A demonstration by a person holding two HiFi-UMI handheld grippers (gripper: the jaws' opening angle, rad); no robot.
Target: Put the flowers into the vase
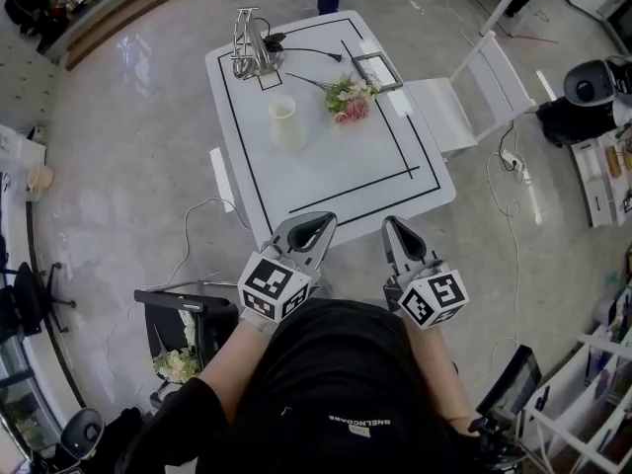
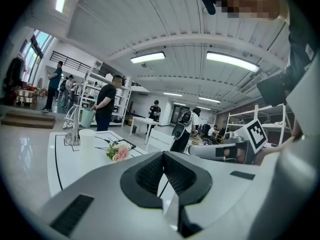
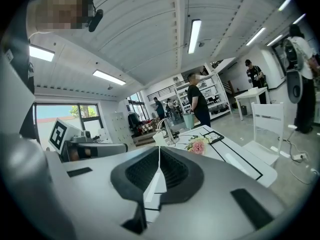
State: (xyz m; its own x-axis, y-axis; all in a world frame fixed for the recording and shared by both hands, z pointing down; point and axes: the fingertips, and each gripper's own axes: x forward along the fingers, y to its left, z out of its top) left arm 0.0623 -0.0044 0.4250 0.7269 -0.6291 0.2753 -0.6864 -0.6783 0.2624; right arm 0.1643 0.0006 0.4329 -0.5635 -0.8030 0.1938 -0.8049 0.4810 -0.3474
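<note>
**Q:** Jaws, what state were they in?

**A:** Both pairs were pressed together with nothing between them. The left gripper [image 1: 318,223] and the right gripper [image 1: 394,227] were side by side at the near edge of the white tabletop [image 1: 326,186], each pointing out across it.

**Q:** Where was the vase?

**A:** The pale vase [image 1: 285,123] stood upright past the middle of the tabletop, toward its left side, inside the black outline.

**Q:** And the flowers?

**A:** The flowers [image 1: 349,99] lay flat just to the right of the vase, a little farther back and not touching it. Their pink and white blooms faced the near side, and the stems ran off to the far left.

**Q:** Anything beyond them?

**A:** A dark-framed tray [image 1: 376,70] sat just behind the blooms. A metal stand [image 1: 254,47] stood at the far left corner. A white chair [image 1: 474,92] was beside the tabletop's right edge.
</note>
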